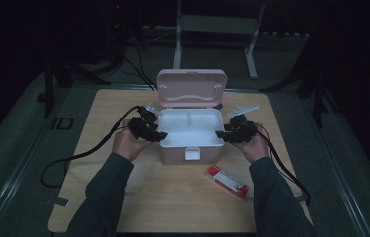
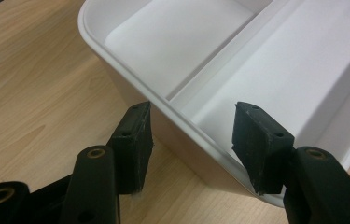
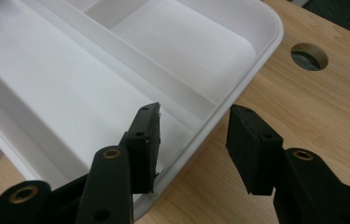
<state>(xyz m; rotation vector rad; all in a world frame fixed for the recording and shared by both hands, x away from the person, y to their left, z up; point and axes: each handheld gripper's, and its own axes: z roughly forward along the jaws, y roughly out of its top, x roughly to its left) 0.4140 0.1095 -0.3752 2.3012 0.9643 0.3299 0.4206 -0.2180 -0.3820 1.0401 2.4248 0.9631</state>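
Note:
A pink box [image 1: 191, 154] stands mid-table with its lid [image 1: 191, 88] swung up at the back. Inside sits a white divided tray [image 1: 190, 142]. My left gripper [image 1: 162, 135] is at the box's left side, open. In the left gripper view its jaws straddle the tray's rim [image 2: 116, 67], one outside the pink wall and one inside, with clear gaps around the rim. My right gripper [image 1: 219, 134] is at the right side, open. In the right gripper view its jaws straddle the tray's rim [image 3: 256, 70] the same way without pressing on it. The tray's compartments look empty.
A red and white packet [image 1: 227, 180] lies on the wooden table [image 1: 172, 202] in front of the box, to the right. A round hole [image 3: 309, 56] is cut in the tabletop beyond the right gripper. Cables trail off both grippers toward the table's edges.

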